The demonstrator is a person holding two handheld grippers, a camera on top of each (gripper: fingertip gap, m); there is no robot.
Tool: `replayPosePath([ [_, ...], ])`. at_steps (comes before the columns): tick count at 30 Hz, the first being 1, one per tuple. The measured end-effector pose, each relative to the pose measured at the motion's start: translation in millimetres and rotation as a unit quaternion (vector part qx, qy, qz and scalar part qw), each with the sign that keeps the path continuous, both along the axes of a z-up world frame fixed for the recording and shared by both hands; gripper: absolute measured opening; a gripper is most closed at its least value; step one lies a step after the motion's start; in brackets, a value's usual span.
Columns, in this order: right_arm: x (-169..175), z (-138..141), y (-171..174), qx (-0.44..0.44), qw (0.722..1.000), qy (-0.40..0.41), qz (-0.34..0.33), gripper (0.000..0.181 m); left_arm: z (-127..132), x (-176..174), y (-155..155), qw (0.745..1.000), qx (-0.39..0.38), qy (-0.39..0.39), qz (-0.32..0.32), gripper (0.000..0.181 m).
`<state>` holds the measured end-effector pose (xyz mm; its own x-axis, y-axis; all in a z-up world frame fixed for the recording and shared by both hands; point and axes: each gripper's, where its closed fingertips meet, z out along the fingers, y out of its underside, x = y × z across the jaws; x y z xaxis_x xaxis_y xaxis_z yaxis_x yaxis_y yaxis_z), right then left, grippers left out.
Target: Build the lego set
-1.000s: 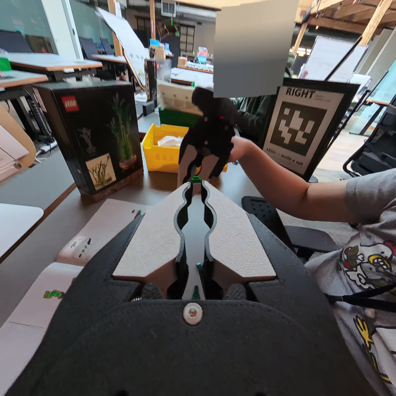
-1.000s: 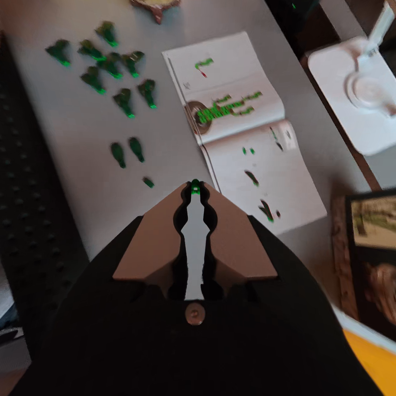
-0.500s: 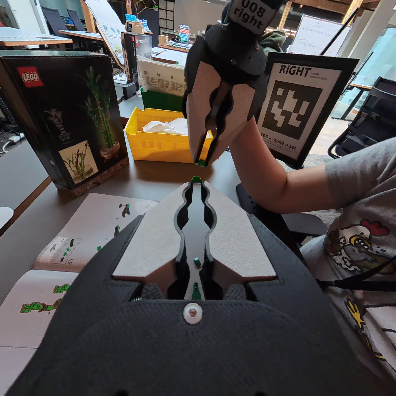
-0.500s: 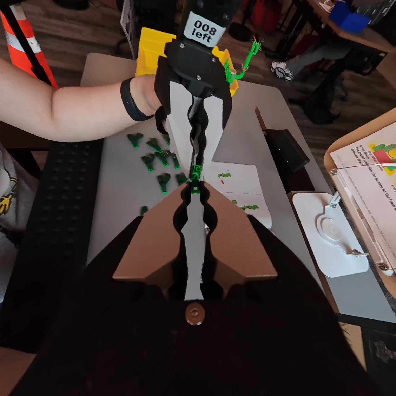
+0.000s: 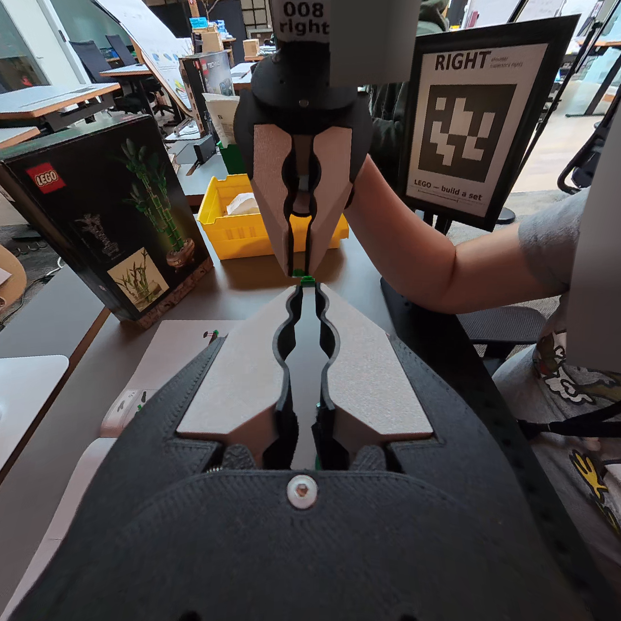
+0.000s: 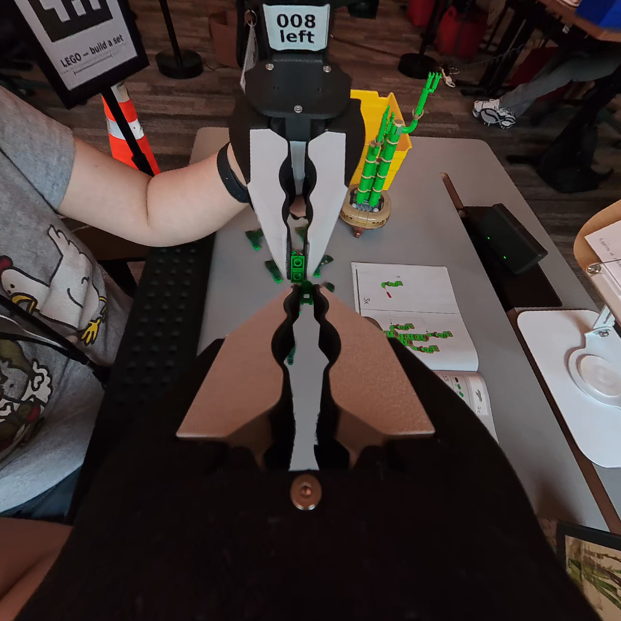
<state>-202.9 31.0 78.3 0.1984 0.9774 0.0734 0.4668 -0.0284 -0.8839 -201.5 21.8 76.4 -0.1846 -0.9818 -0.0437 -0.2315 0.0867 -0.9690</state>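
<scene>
My left gripper (image 5: 306, 284) is shut on a bright green brick (image 5: 307, 279) with two studs. It also shows in the right wrist view (image 6: 297, 267). My right gripper (image 6: 305, 290) is shut on a small dark green piece (image 6: 306, 294). In the left wrist view the right gripper (image 5: 298, 273) hangs tip-down just above my left tips. The two held pieces meet tip to tip above the grey table (image 6: 420, 242). A partly built green bamboo model (image 6: 376, 168) stands in a tan pot behind. Loose green leaf pieces (image 6: 274, 270) lie below the tips.
An open instruction booklet (image 6: 410, 302) lies right of the tips. A yellow bin (image 5: 242, 228), the set's black box (image 5: 100, 215) and a framed sign (image 5: 470, 117) stand at the back. A white pad (image 6: 578, 369) and a black device (image 6: 504, 242) lie on the right. My left and right fingertips are right by each other.
The right gripper swung up from over the table to face the left gripper. Both closed in until the two green pieces meet at the tips.
</scene>
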Motion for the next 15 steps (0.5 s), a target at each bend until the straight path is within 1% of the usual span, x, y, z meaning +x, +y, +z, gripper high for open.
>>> replayPosePath([
  [4, -2.5, 2.9, -8.4, -0.006, 1.0, 0.009, 0.019, 0.006, -2.3, 2.1, -0.7, 1.0, -0.002, 0.013, 0.003, 0.006],
  [8, -2.4, -2.3, -4.7, -0.015, 1.0, -0.004, 0.008, 0.006, -3.6, 3.6, -2.8, 0.999, -0.038, 0.023, -0.009, 0.005],
  [13, -2.8, -1.1, -5.7, -0.029, 0.999, 0.007, 0.014, 0.006, -1.6, 3.5, -1.5, 1.0, -0.025, 0.02, 0.0, 0.005],
  [15, -2.6, -1.7, -5.4, -0.031, 0.999, 0.007, 0.013, 0.006, -1.6, 3.5, -0.8, 0.999, -0.03, 0.022, 0.003, 0.005],
])
